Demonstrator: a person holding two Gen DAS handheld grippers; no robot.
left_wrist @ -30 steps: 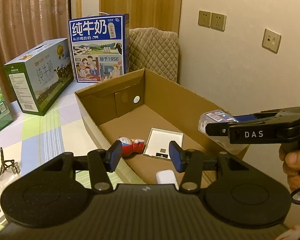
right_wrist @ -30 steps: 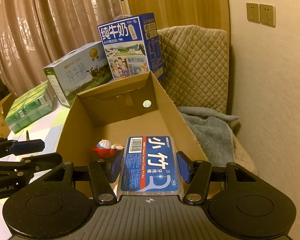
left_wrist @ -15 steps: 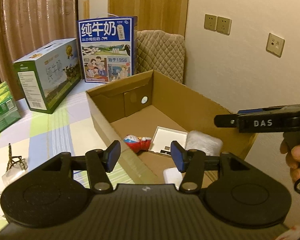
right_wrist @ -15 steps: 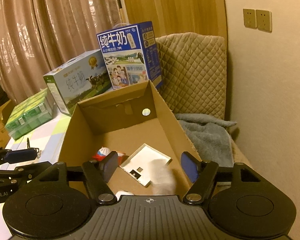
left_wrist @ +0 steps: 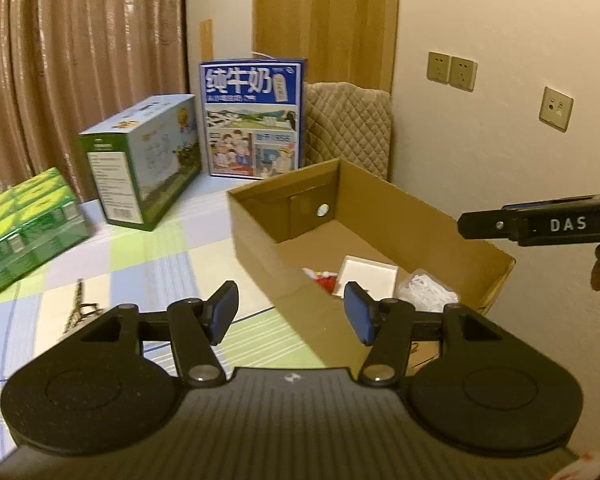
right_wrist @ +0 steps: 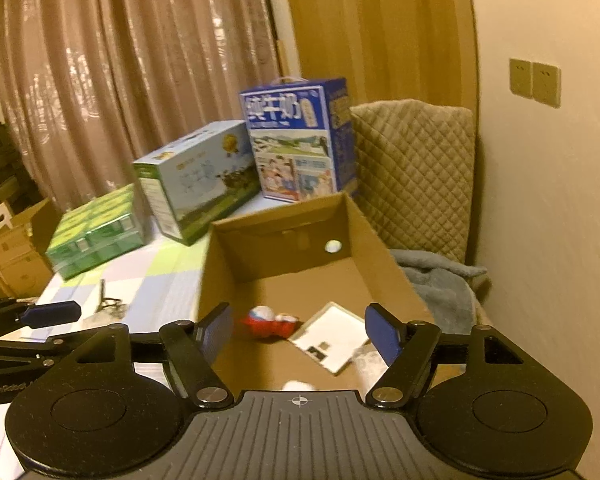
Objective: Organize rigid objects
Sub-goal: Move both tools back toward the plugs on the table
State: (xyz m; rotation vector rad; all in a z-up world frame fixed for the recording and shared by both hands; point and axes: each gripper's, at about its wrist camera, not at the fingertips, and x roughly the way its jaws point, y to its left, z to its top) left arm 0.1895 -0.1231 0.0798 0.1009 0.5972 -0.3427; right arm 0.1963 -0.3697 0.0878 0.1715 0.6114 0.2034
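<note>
right wrist view: right tool (right_wrist: 298,330) no longer holds the blue floss-pick pack, jaws opening and empty, pack (left_wrist: 427,291) now lies in the cardboard box (left_wrist: 440,216) beside the white tray (right_wrist: 331,338), left tool (left_wrist: 291,312) opening too, empty, so drop looks done.

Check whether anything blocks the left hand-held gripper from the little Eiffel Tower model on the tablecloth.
Nothing visible does. The Eiffel Tower model stands alone on the checked tablecloth, left of the cardboard box. The left hand-held gripper, jaws opening and empty, has bare cloth between it and the model.
</note>
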